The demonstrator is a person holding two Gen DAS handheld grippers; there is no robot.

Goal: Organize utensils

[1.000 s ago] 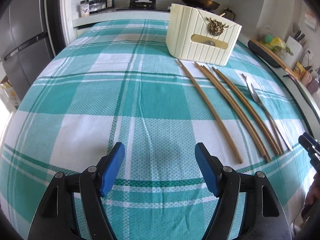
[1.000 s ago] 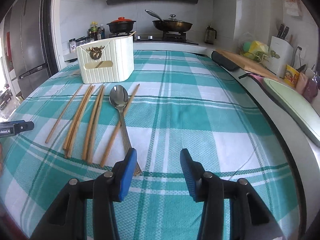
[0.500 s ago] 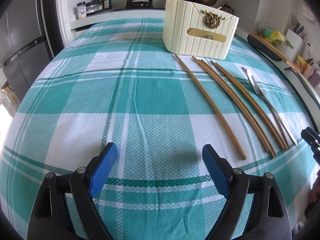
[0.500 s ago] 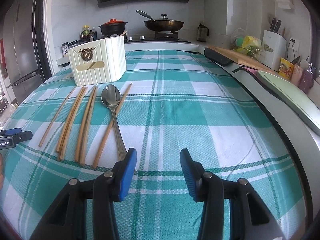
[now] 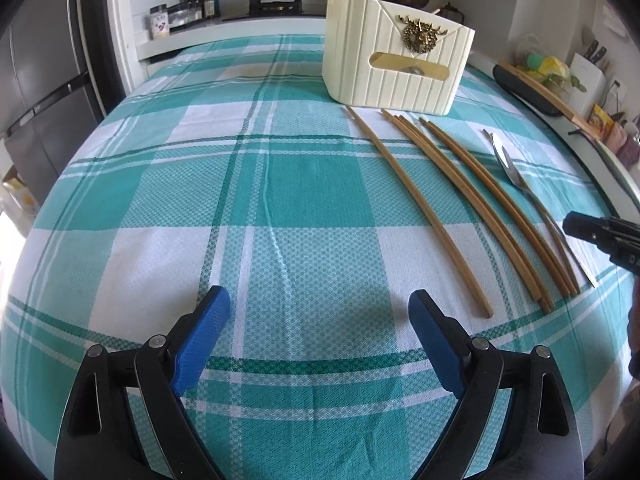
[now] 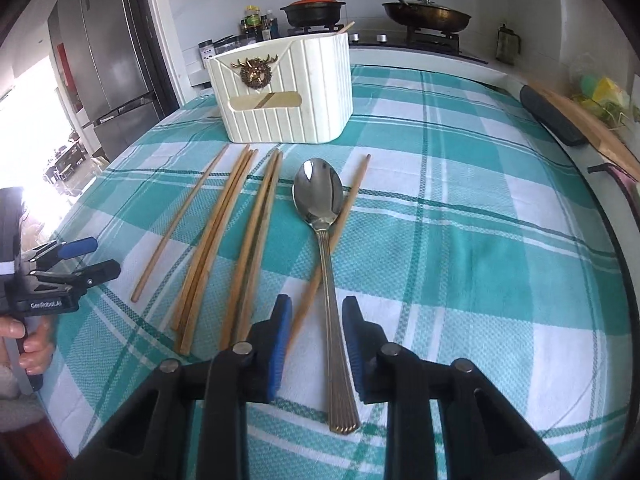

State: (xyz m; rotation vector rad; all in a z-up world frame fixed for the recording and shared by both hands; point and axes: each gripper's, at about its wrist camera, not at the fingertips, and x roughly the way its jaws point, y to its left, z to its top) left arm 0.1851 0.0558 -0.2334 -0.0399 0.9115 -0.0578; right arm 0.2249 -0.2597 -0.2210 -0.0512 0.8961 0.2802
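Note:
A cream ribbed utensil holder (image 6: 288, 92) with a brass deer emblem stands at the back of the table; it also shows in the left wrist view (image 5: 396, 64). Several wooden chopsticks (image 6: 228, 236) lie in front of it, also in the left wrist view (image 5: 460, 200). A steel spoon (image 6: 326, 240) lies among them, handle toward me, over one chopstick (image 6: 340, 224). My right gripper (image 6: 314, 344) is open, its jaws on either side of the spoon handle, just above it. My left gripper (image 5: 318, 336) is open and empty over bare cloth, left of the chopsticks.
The table carries a teal and white checked cloth (image 5: 260, 184). A stove with a black pot (image 6: 312, 10) and a pan (image 6: 424, 12) stands behind. A fridge (image 6: 108, 64) is at the left. A cutting board (image 6: 580, 120) lies along the right counter.
My right gripper has moved left and forward, from bare cloth to astride the spoon handle, and its jaws have narrowed. My left gripper has opened a little wider and hardly moved.

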